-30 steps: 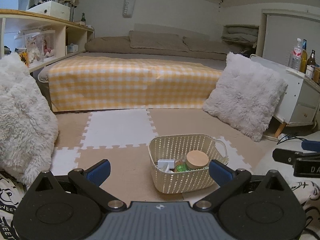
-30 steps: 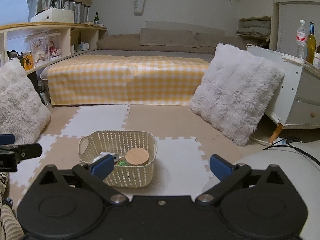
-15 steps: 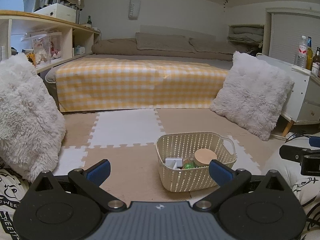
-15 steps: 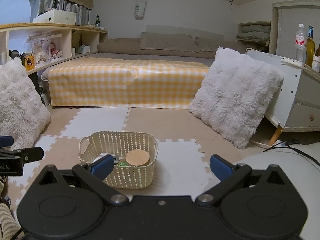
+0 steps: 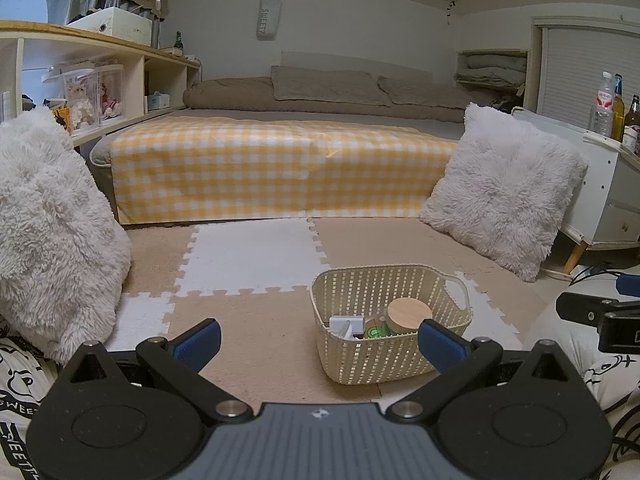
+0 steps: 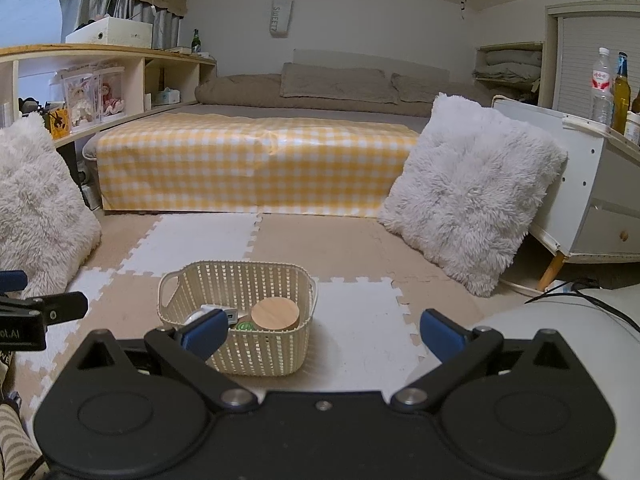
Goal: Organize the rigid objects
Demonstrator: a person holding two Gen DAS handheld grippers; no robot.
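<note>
Right wrist view: fluffy pillows [image 6: 468,200] flank basket [image 6: 240,344]

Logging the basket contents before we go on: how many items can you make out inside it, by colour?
Inside the basket:
White items: 1
Green items: 1
Wooden-lidded round items: 1
Total: 3 visible; anything beneath them is hidden. Both claws, left and right, are open and hold nothing.

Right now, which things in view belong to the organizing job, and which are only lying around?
Job:
basket
wooden-lidded jar
white item
green item

Only lying around:
fluffy pillows
bed
bottles
shelf
</note>
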